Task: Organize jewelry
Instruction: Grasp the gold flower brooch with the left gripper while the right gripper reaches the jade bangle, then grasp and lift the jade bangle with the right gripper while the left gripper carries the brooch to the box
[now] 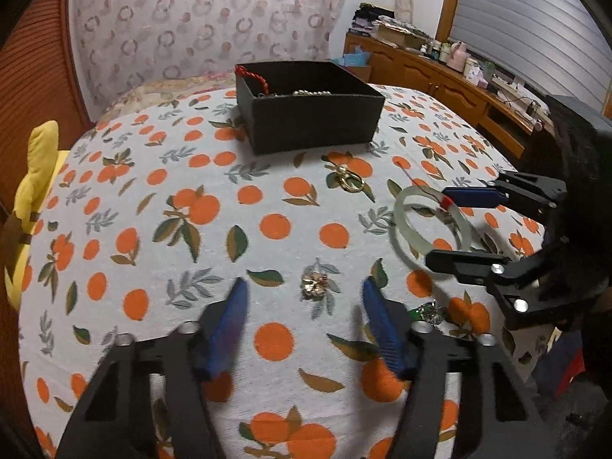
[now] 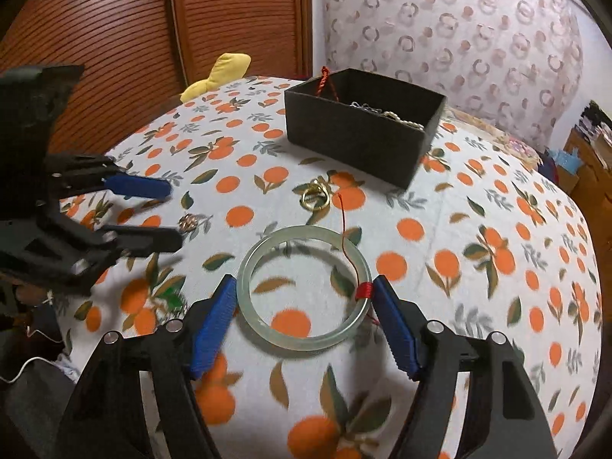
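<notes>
A pale green jade bangle (image 2: 306, 287) with a red thread wrap lies flat on the orange-print cloth. My right gripper (image 2: 304, 283) straddles it, open, with its blue pads (image 2: 214, 325) close against the rim on both sides. In the left wrist view the same bangle (image 1: 405, 210) sits between the right gripper's (image 1: 436, 225) fingers. My left gripper (image 1: 304, 292) is open around a small gold brooch (image 1: 313, 285), pads clear of it. The brooch (image 2: 188, 222) also shows beside the left gripper (image 2: 174, 214). A black box (image 1: 306, 126) at the back holds pearls and a red cord.
A gold ring clasp (image 1: 350, 181) lies between the box (image 2: 355, 145) and the bangle. A green sparkly piece (image 1: 426, 311) rests by the left gripper's right finger. A yellow plush toy (image 1: 34, 176) sits at the cloth's left edge. A cluttered wooden cabinet (image 1: 440, 72) stands far right.
</notes>
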A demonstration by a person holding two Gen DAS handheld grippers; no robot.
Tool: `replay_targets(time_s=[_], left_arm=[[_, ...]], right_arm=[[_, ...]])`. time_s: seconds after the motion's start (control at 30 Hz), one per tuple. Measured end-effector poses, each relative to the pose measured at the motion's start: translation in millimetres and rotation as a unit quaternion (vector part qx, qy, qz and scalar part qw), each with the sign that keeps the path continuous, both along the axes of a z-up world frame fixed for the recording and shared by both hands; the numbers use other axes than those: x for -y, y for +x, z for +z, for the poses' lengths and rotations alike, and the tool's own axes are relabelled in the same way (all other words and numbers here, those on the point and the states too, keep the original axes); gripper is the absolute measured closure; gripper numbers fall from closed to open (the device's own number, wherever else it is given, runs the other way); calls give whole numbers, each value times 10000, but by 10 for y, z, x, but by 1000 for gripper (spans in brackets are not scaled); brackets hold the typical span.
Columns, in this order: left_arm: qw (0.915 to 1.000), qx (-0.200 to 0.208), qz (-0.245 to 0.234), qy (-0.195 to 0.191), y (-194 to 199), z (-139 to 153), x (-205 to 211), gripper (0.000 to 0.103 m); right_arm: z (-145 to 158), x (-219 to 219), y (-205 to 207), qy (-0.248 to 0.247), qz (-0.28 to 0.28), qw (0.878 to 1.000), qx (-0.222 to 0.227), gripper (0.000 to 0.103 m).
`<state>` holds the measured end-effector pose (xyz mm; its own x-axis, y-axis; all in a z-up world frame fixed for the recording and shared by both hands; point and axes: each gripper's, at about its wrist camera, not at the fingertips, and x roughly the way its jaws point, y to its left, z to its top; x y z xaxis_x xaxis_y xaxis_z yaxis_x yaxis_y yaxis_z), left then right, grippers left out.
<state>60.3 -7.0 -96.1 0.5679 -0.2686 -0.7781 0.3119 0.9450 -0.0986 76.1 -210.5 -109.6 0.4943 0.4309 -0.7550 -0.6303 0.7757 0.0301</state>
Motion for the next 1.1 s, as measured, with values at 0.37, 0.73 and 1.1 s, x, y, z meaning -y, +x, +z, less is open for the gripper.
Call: replay_targets(time_s=[0.37,0.73,1.1], left_arm=[[9996,128,-33,264,37,-21,124,83],[9994,323,109,-23,9,76,20,89],[9975,639,151,-276,119,326,8,89]], right_arm=[[-79,56,-37,-216,-171,9996,-15,28],[-86,29,-13,-258,-163,9995,-57,21],[-33,29,16,-209,-70,9998,-8,29]])
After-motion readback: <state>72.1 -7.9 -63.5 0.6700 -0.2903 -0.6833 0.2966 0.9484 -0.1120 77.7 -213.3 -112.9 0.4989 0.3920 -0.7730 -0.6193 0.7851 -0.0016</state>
